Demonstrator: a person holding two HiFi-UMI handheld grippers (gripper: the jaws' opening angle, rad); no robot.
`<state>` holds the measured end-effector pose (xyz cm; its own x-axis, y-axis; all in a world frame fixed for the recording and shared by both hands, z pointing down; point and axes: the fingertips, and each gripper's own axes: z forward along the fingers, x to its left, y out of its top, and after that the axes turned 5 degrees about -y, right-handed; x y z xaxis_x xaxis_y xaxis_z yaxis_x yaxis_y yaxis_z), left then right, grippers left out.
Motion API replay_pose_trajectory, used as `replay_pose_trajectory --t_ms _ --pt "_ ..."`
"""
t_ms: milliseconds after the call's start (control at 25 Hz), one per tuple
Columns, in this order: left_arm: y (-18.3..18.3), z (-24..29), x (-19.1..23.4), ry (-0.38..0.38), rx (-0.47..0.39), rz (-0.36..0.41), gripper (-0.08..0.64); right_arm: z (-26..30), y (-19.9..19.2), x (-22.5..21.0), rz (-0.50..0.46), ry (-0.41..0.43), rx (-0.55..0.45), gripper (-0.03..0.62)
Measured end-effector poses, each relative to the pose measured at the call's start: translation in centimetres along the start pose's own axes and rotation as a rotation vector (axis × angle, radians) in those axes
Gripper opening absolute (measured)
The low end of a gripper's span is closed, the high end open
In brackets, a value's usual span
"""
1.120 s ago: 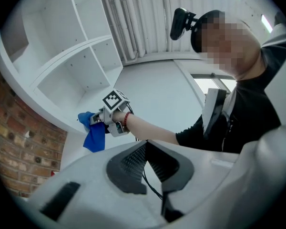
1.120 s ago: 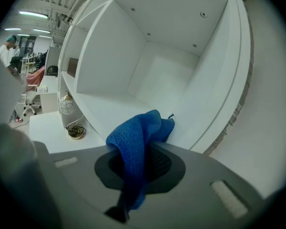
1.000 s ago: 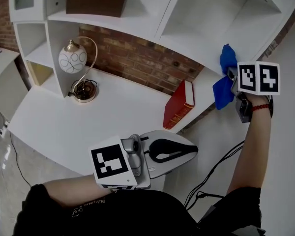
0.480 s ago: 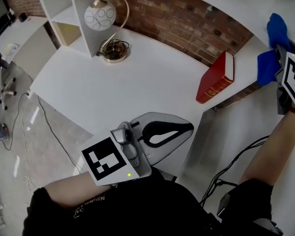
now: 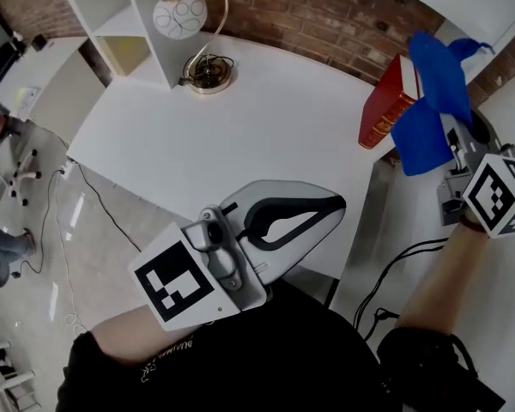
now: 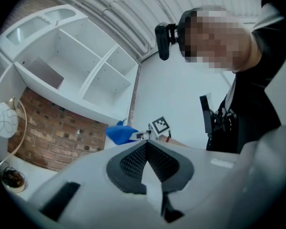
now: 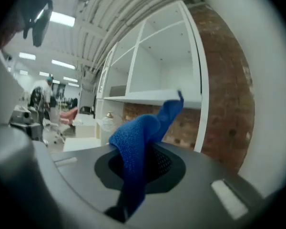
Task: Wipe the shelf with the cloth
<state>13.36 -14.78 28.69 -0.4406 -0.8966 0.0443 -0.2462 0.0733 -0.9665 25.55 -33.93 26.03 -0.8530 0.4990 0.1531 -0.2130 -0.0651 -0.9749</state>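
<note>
Now gripping the blue woven cloth tight in the right gripper, up in the air at the far right end of the white desk. Spilling out of the clamped jaws, just beside the standing red hardback book. Close to the white shelf unit, though cannot tell whether touching. Over at near left, holding the left gripper clenched on nothing, jaw tips together, by the near desk edge.
</note>
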Motion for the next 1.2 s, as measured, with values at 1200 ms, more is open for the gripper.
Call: replay_pose_trajectory --t_ms 1200 --pt "4.6 -24.1 -25.8 -0.009 -0.030 -0.042 -0.002 -30.7 -11.1 35.3 0.280 0.106 -0.024 0.040"
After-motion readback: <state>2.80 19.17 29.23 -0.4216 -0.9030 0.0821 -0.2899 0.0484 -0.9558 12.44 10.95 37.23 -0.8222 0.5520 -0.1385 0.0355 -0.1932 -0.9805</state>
